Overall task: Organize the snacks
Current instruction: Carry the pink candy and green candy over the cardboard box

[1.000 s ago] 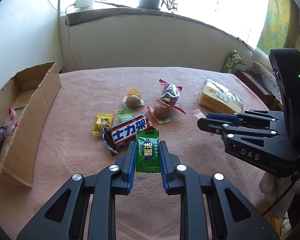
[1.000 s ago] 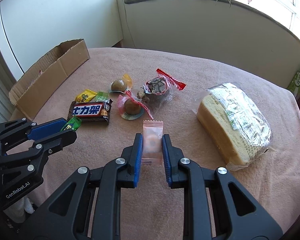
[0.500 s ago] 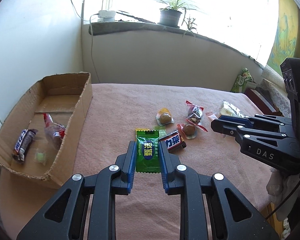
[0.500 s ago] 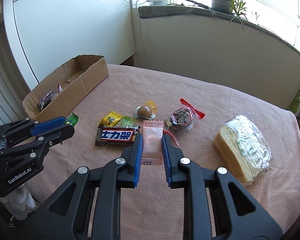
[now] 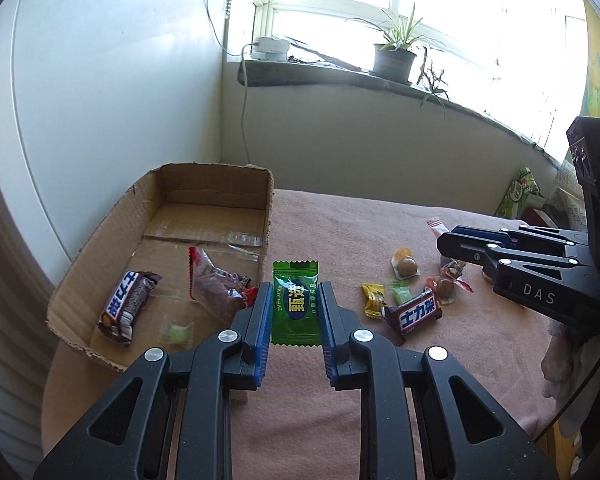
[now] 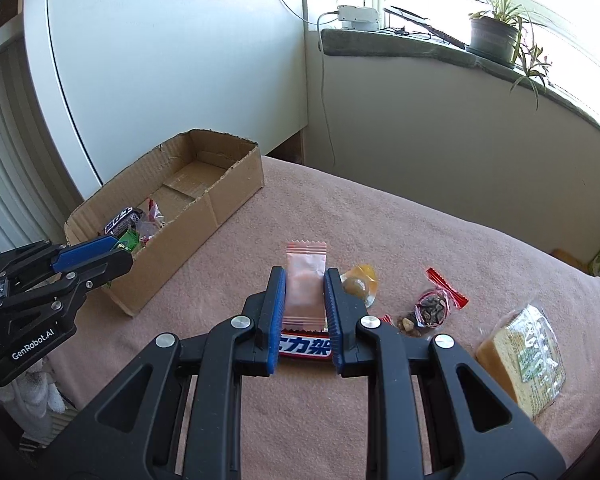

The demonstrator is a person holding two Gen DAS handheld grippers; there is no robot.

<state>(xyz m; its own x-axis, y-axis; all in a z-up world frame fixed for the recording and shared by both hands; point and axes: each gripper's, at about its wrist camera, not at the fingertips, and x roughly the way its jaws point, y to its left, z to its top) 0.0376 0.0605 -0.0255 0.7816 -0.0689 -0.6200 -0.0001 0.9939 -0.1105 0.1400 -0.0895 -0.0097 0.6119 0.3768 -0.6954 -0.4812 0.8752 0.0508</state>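
Two candies travel toward the cardboard box [image 5: 112, 236] at left: the left hand-held gripper [image 5: 294, 312], clenched on a green candy [image 5: 295, 304], has swung from the tabletop [image 5: 340, 232] pile to the box's edge; the right hand-held gripper [image 6: 305, 306], grasping a pink candy [image 6: 305, 280], trails, so drop-off looks next.

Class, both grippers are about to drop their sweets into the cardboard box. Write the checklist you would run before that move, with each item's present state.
1. Left gripper clamped on the green sweet: ok.
2. Right gripper clamped on the pink sweet: ok.
3. Cardboard box open on top, with bare floor at its far end: ok.
4. Left gripper over the box: not ok, it is beside the near wall.
5. Right gripper over the box: not ok, it is above the pink cloth.
6. Grippers apart from each other: ok.
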